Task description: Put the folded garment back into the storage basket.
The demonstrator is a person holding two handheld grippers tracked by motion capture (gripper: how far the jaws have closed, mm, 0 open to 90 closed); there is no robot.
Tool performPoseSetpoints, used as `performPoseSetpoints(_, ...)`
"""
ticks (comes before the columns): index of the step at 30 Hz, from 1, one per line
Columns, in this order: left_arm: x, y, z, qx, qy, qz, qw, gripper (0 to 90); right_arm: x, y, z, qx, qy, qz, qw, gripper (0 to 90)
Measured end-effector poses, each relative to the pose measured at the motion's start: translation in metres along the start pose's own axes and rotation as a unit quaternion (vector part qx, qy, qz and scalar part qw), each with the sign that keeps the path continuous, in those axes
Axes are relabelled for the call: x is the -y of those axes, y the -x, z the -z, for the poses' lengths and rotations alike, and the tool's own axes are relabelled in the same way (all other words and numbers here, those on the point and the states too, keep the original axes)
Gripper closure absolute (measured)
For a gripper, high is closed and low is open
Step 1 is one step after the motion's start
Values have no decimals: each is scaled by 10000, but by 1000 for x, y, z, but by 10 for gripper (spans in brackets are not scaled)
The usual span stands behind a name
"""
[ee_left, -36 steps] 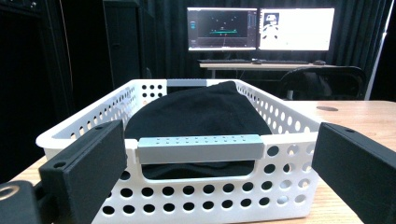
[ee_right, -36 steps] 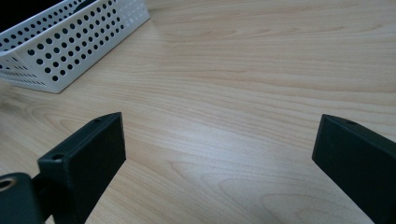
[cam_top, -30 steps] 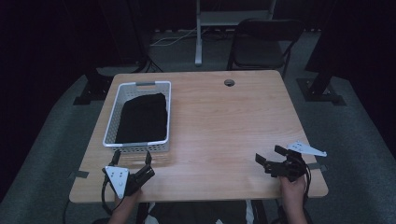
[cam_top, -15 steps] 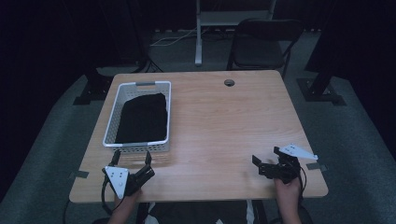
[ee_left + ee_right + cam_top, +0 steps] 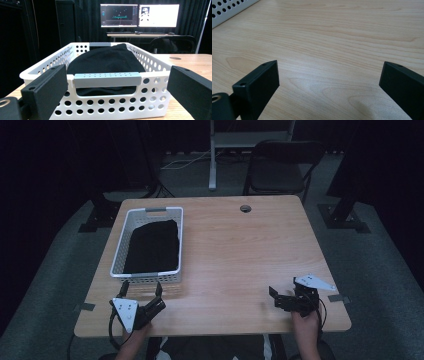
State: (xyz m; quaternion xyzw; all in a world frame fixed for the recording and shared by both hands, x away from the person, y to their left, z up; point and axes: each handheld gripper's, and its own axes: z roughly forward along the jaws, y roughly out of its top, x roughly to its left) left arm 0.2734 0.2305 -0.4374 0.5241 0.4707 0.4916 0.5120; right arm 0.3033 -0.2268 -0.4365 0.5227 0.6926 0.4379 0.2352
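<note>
While both grippers wait at the table's near edge, left gripper faces the white basket holding black cloth near the left edge, jaws spread, likely lining up; right gripper spread, idle near the right corner.

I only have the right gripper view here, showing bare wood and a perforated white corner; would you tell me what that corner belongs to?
Observer: It is a white basket on the table's left half.
Operator: Is anything in it?
Observer: Yes, a black cloth lies folded inside.
Operator: Where is the left gripper?
Observer: The left gripper sits just before the basket's near wall, jaws open, facing its grey handle.
</note>
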Motion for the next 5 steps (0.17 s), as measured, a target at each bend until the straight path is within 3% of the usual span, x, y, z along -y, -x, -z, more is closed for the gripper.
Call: performPoseSetpoints(5, 0, 0, 0, 1, 3, 0, 10000, 44, -1, 0, -1, 39, -59, -1, 10000, 28)
